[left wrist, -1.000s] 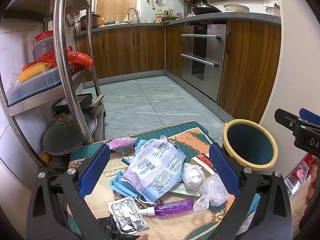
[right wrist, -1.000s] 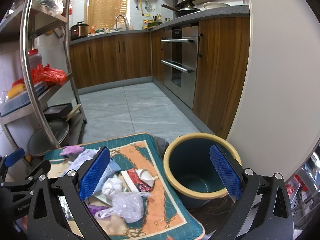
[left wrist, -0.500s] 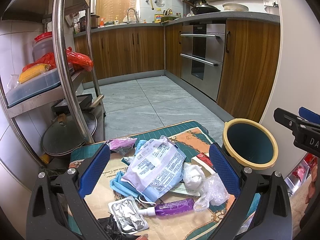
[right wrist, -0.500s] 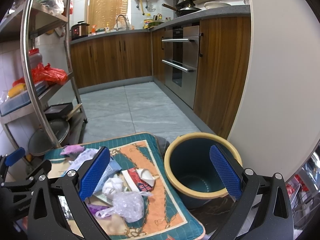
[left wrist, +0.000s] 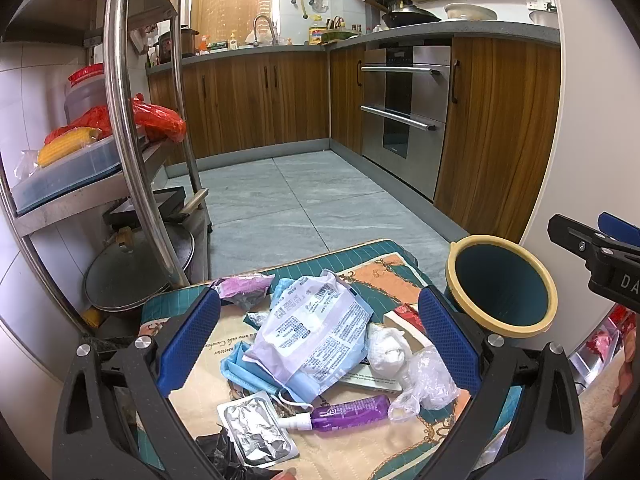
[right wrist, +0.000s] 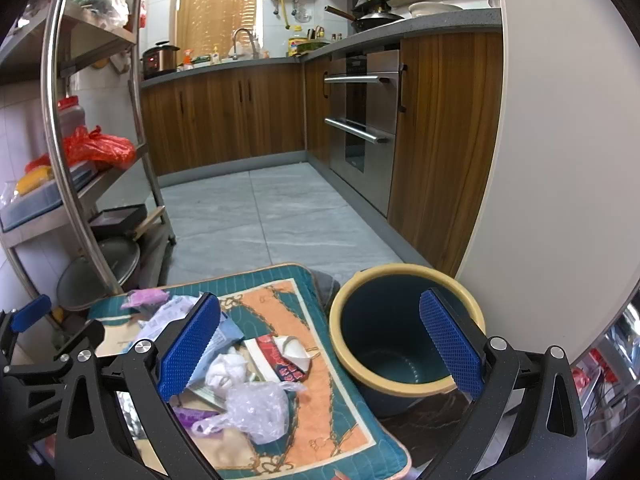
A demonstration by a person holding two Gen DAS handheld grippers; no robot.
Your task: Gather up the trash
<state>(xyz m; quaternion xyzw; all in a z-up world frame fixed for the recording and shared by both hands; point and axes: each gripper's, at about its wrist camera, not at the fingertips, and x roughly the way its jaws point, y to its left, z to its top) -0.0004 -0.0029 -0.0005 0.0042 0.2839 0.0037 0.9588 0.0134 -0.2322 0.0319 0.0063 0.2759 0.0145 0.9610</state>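
Fingers (left wrist: 188,338) of left gripper (left wrist: 320,336) spread wide and holding nothing, above trash heap at lower centre; right gripper (right wrist: 318,338) likewise agape and bare, bin (right wrist: 406,330) at lower right.

Probably feather-light, all of it: printed plastic pouch (left wrist: 312,330) limp, slick, best pinched at a crumpled edge; tissue wad (left wrist: 386,350) soft; clear bag (left wrist: 428,378) flimsy; purple bottle (left wrist: 344,418) rigid, round, liable to roll; foil blister (left wrist: 256,430) flat, hard to lift off quilted mat (right wrist: 320,400).

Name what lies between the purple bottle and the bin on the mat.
In the left wrist view, a crumpled clear plastic bag lies between the purple bottle and the bin.
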